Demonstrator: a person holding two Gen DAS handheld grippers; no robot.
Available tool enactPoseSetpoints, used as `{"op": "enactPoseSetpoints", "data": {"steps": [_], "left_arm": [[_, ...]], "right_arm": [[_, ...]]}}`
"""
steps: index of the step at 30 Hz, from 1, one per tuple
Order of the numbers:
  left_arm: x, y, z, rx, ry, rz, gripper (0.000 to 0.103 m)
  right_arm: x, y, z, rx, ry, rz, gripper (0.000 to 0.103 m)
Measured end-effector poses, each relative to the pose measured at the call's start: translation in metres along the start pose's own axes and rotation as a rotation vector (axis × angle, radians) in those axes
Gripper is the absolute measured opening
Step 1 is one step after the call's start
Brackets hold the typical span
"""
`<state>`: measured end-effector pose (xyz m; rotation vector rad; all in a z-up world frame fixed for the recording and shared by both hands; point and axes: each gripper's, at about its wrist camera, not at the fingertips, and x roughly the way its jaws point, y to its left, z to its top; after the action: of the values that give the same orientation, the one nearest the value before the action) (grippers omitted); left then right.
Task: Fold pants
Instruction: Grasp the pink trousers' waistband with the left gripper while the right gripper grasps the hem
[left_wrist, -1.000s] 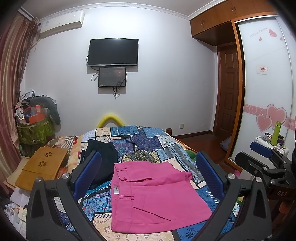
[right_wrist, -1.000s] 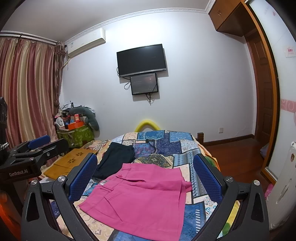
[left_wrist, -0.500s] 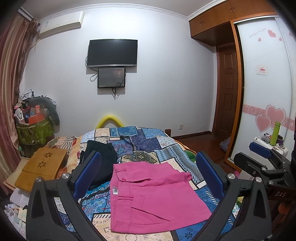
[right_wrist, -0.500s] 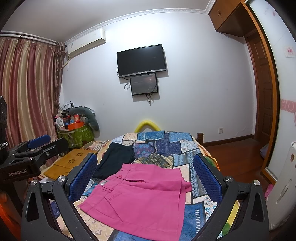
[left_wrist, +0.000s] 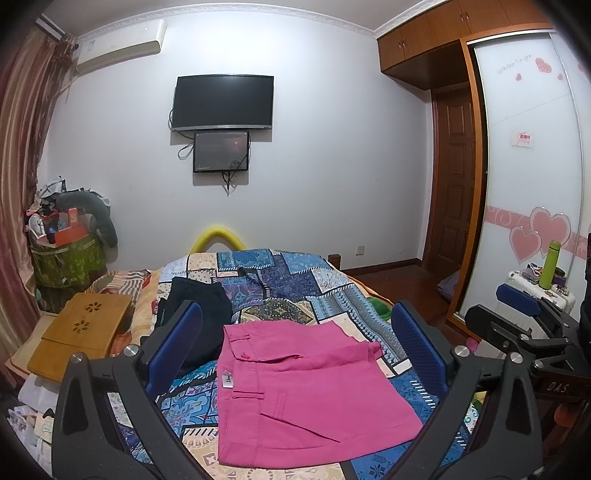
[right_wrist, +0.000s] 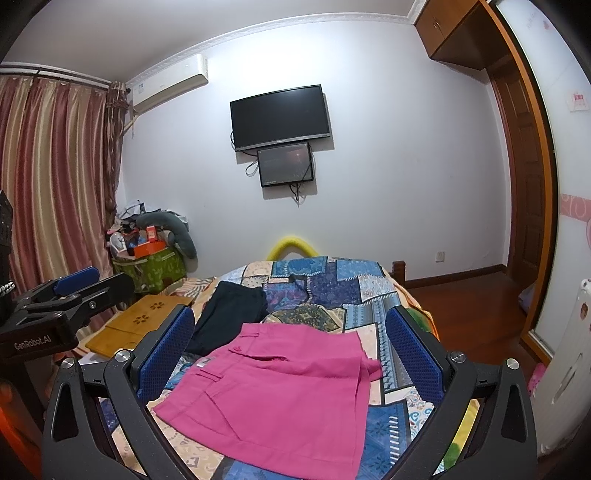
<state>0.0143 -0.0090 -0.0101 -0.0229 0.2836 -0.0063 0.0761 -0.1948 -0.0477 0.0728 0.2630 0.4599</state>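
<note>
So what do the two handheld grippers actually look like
Both match: black plastic frames with silver screws and blue textured pads inside the jaws. The left gripper carries "GenRobot.AI" lettering on its side; the right gripper is marked "DAS". No cables, hands or sleeves show.

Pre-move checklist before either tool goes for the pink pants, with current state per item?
1. Left tool open and holding nothing: ok.
2. Right tool open and holding nothing: ok.
3. Pink pants lying flat on the patchwork bedspread, already folded into a compact shape: ok.
4. Nothing on top of the pink pants: ok.
5. Dark garment clear of the pink pants: cannot tell; from the left wrist view the edges sit close, contact unclear.
6. Near hem of the pants fully in view for a grasp: not ok; the tool frames hide the near corners in both views.
</note>
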Motion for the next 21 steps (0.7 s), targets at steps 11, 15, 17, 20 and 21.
{"op": "enactPoseSetpoints", "data": {"steps": [11,15,17,20,21], "left_arm": [[0.088,0.024,-0.015,-0.057,0.187,0.011,0.103],[0.138,0.046,-0.033,-0.076,0.311,0.036,0.103],[0.161,0.057,-0.043,-0.081,0.37,0.047,0.103],[0.194,0.074,-0.06,-0.08,0.455,0.066,0.101],[0.203,0.08,-0.065,-0.077,0.479,0.072,0.1]], "right_arm": [[0.049,-0.032,-0.024,0.048,0.116,-0.034,0.103],[0.084,-0.055,-0.046,0.053,0.206,-0.072,0.103],[0.102,-0.067,-0.057,0.048,0.262,-0.084,0.103],[0.123,-0.082,-0.07,0.049,0.338,-0.087,0.103],[0.129,-0.087,-0.074,0.05,0.36,-0.083,0.103]]}}
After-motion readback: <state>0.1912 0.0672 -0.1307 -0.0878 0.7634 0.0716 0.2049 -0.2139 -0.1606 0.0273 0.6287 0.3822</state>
